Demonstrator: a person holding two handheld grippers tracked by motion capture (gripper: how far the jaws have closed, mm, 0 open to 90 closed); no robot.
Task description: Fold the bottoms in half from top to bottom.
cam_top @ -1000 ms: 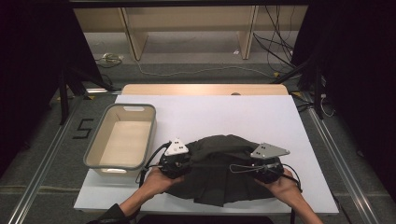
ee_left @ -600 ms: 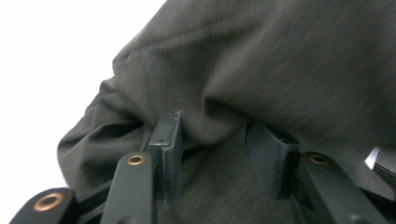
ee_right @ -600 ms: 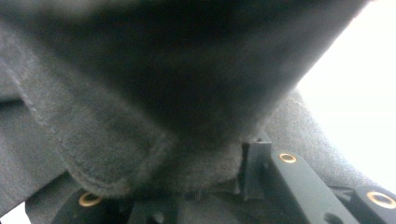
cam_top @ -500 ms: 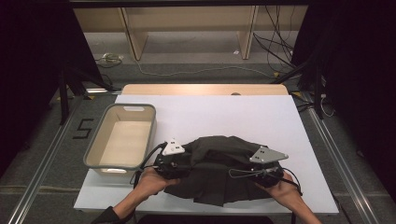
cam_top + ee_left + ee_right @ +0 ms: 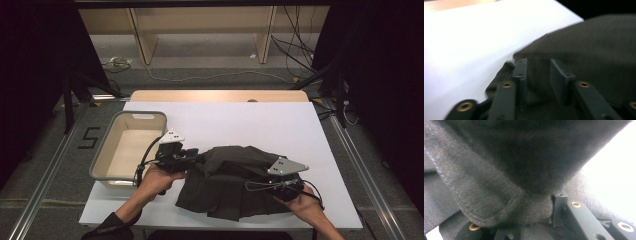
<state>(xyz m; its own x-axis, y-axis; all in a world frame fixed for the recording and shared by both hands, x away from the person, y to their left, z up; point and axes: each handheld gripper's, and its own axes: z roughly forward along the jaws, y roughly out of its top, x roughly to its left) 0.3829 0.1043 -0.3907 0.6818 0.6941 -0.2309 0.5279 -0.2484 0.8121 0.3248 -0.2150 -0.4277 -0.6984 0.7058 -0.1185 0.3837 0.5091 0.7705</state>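
A dark garment [image 5: 230, 177] lies crumpled on the white table [image 5: 240, 120] near its front edge. At the garment's left end my left gripper [image 5: 194, 156] is raised a little off the table. Its jaws have just been closing and now pinch a fold of the cloth [image 5: 599, 50] between them [image 5: 538, 65]. My right gripper [image 5: 262, 186] sits low at the garment's right front, shut on a thick hemmed fold [image 5: 499, 177] that bulges over its jaws [image 5: 536, 215]. A hand holds each gripper from the near side.
A beige plastic tub [image 5: 100, 165] with nothing in it stands at the table's left side, close to my left hand. A wooden strip [image 5: 215, 95] runs along the table's far edge. Cables [image 5: 210, 77] lie on the floor beyond.
My left gripper has moved left and up, and the garment's left end is drawn up with it. The right gripper has stayed where it was.
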